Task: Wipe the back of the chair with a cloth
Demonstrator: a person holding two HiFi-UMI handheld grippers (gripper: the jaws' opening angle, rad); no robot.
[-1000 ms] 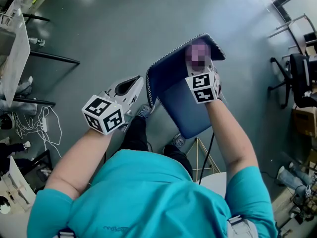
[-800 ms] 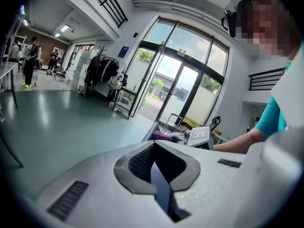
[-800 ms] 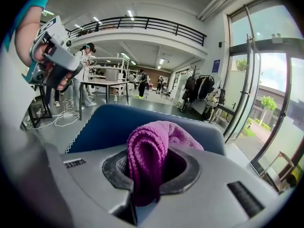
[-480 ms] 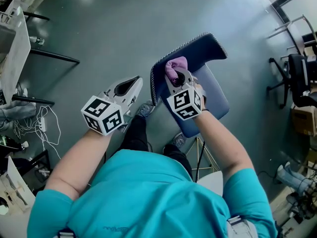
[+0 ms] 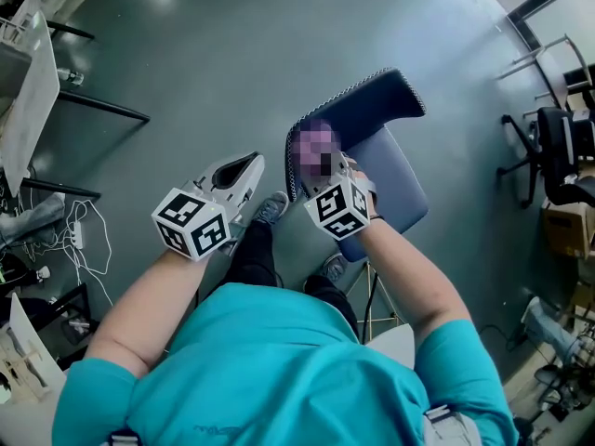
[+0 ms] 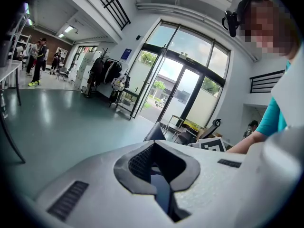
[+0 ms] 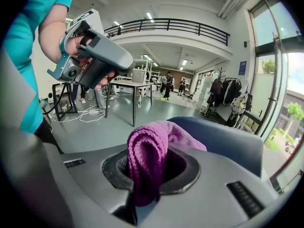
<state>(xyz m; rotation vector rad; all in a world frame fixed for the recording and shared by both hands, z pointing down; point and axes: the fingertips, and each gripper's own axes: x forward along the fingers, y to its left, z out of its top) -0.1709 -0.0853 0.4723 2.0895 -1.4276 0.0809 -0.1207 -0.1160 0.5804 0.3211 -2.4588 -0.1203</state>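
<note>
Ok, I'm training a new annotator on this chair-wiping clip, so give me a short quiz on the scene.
1. True or false: the left tool holds something.
2. The right tool is: A open and empty; B shut on the cloth; C out of view.
3. Fill in: just beyond the cloth is the blue chair's ____.
Key: 1 false; 2 B; 3 back.

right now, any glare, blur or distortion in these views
Head view: a mosaic patch overlies the chair back; faint floor glare at top. Left gripper view: fisheye bending, dark corners, windows blown bright. Right gripper view: same bending; cloth sharp.
</note>
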